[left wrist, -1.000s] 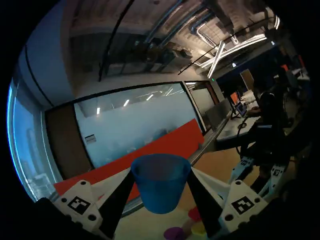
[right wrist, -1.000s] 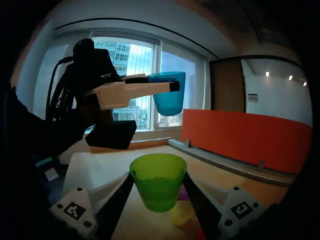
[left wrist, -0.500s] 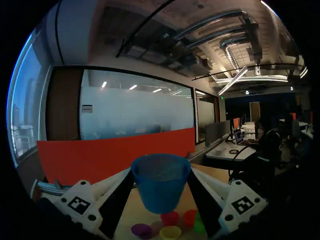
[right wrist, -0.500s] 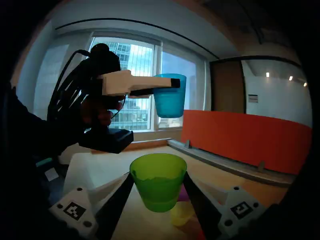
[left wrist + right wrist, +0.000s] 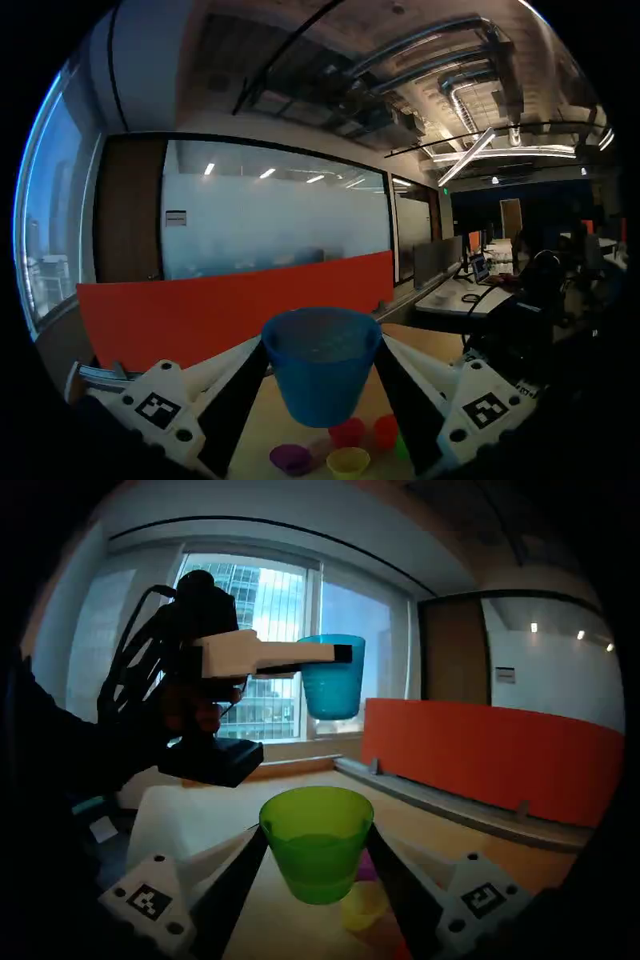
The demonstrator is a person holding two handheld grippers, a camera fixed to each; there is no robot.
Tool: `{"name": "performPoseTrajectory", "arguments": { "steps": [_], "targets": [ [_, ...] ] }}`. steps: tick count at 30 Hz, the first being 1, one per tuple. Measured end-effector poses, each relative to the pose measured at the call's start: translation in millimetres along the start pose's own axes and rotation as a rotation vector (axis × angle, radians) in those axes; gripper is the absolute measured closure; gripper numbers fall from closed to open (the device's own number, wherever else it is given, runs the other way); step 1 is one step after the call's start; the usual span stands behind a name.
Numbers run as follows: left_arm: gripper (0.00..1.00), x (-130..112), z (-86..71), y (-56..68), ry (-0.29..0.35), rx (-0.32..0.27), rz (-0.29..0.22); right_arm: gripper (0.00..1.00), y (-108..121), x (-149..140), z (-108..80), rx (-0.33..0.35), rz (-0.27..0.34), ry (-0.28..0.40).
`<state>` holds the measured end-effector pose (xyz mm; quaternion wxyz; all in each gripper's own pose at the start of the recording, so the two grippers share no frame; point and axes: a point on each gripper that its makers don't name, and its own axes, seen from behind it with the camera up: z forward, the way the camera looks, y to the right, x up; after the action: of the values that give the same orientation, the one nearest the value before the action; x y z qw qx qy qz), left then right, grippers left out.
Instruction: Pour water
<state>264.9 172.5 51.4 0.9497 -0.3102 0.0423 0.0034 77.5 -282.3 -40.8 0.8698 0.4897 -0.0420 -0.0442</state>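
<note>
Blue cup (image 5: 322, 380) upright, clamped between the left gripper's (image 5: 322, 352) fingers, held high above the table (image 5: 192, 812) near the window. Lower down, the right gripper (image 5: 317, 836) squeezes a green cup (image 5: 317, 864), level, over small cups (image 5: 348, 462) on the tabletop.

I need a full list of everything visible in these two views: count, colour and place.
table: one, pale, bottom of both views
partition: one, orange, along the table's far side
window: one, bright, left of the partition
blue cup: one, blue, held high above the table
green cup: one, green, held lower
small cups: at least four, purple, yellow, reddish, on the table
seated person: one, dark, at a far desk
left gripper: one, white, shut on the blue cup
right gripper: one, white, shut on the green cup
hand: one, shadowed, holding the left gripper
</note>
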Motion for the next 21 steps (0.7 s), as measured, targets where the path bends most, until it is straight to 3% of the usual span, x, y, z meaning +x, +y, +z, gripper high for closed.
{"name": "performPoseTrajectory", "arguments": {
  "steps": [21],
  "targets": [
    [0.14,-56.2,-17.7,-17.3,-0.069,0.007,-0.005,0.11,31.0,-7.9,-32.4,-0.092,0.018,-0.029]
  ]
}}
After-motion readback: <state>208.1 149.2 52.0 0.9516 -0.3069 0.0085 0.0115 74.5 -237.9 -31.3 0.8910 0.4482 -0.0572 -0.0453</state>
